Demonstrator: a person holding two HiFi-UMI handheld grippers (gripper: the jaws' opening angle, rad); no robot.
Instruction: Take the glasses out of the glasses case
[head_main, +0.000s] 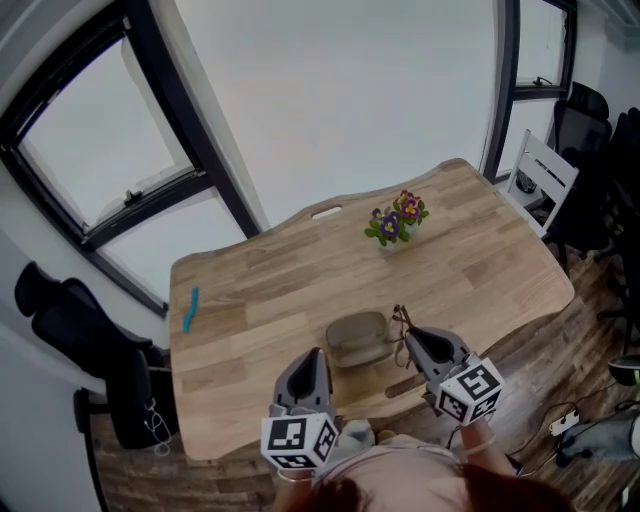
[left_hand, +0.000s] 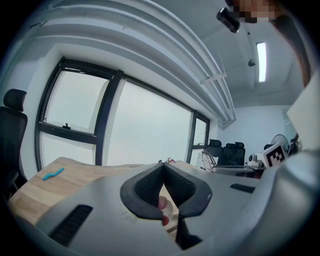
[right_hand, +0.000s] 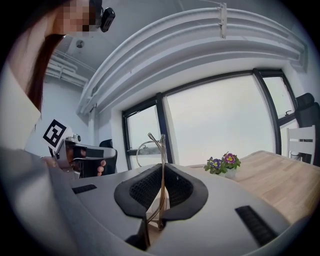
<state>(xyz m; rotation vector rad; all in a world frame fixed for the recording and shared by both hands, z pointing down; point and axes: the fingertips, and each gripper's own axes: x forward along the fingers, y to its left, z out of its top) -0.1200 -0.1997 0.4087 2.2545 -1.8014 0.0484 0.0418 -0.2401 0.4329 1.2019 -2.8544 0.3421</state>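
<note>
The grey glasses case (head_main: 357, 340) lies open on the wooden table (head_main: 480, 270) near its front edge. My right gripper (head_main: 412, 338) sits just right of the case, shut on the thin gold-framed glasses (head_main: 401, 320), which stick up out of its jaws. In the right gripper view the wire frame (right_hand: 161, 145) runs upright between the closed pads of that gripper (right_hand: 162, 167). My left gripper (head_main: 316, 356) is at the case's left front corner. Its jaws (left_hand: 163, 166) meet at the tips with nothing seen between them.
A small pot of purple flowers (head_main: 397, 222) stands behind the case, also visible from the right gripper (right_hand: 222, 164). A blue object (head_main: 189, 309) lies near the table's left edge. A white chair (head_main: 540, 175) is at the right, a black office chair (head_main: 70, 320) at the left.
</note>
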